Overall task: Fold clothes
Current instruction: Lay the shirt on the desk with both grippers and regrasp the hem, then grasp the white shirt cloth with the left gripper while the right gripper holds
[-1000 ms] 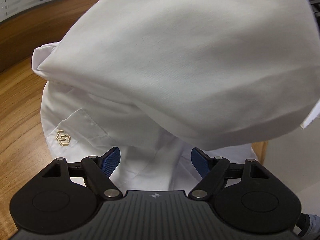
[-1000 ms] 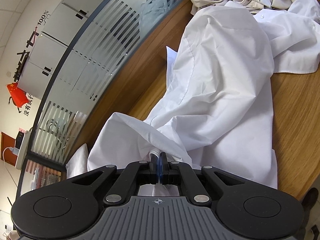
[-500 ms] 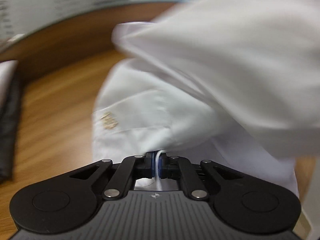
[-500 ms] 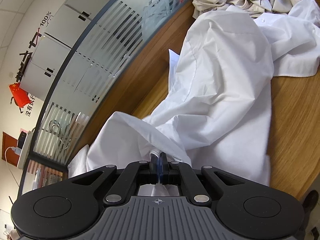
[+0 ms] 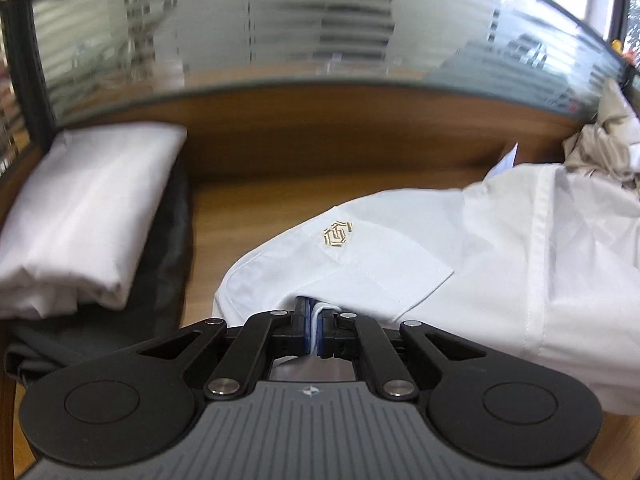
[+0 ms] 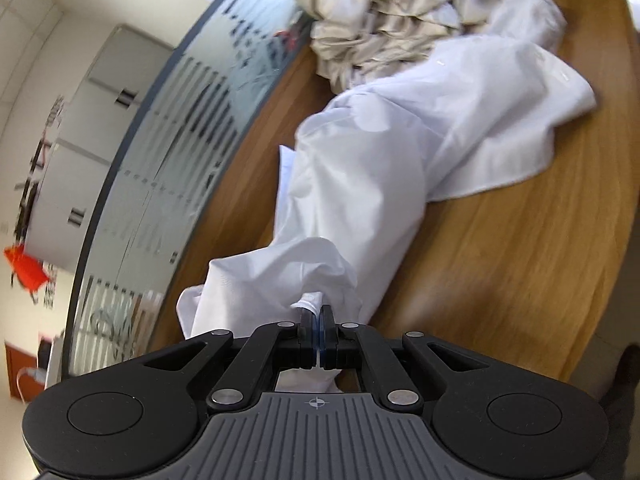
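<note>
step: spreading white shirt (image 5: 472, 248) flat on table (image 6: 520, 248) | left gripper (image 5: 315, 334) pinching shirt edge | right gripper (image 6: 319, 334) clamping shirt fabric | next: likely pulling taut, laying smooth

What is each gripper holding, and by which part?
Both hold the white shirt: the left gripper pinches an edge just below its chest pocket; the right gripper pinches a bunched end.

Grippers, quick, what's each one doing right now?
Left gripper: jaws shut on the white shirt.
Right gripper: jaws shut on the white shirt.
</note>
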Motion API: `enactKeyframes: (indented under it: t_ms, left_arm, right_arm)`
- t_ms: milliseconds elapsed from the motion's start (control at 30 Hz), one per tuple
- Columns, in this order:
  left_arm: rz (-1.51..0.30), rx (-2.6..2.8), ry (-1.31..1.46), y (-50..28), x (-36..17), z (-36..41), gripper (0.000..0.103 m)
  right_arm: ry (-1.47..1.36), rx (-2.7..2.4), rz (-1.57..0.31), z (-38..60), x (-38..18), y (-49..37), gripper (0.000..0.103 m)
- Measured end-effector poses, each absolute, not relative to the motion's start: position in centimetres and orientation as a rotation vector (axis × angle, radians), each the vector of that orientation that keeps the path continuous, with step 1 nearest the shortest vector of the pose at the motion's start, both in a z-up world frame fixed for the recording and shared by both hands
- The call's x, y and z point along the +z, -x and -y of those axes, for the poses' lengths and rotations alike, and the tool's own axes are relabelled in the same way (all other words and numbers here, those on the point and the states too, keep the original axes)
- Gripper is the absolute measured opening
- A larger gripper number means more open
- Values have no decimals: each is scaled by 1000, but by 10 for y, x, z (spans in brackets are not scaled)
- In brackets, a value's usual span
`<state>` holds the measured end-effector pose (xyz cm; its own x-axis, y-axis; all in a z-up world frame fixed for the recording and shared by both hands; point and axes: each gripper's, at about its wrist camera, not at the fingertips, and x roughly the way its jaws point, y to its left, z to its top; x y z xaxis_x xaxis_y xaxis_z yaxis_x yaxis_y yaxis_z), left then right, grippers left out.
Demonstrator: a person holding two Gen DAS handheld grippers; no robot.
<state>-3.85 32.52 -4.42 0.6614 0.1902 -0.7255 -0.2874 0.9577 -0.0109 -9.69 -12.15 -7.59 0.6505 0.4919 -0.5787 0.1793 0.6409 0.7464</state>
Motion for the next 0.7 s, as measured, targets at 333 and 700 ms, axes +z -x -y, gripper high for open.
enactKeyframes:
  t_ms: [333, 700]
  left_arm:
    - [-858, 86, 169, 76, -57, -338, 30]
    - [-762, -281, 113, 119, 32, -264, 71]
  right_arm:
    - [-699, 236, -842, 104, -66, 114, 4]
    - [-444, 358, -773, 65, -36, 136, 4]
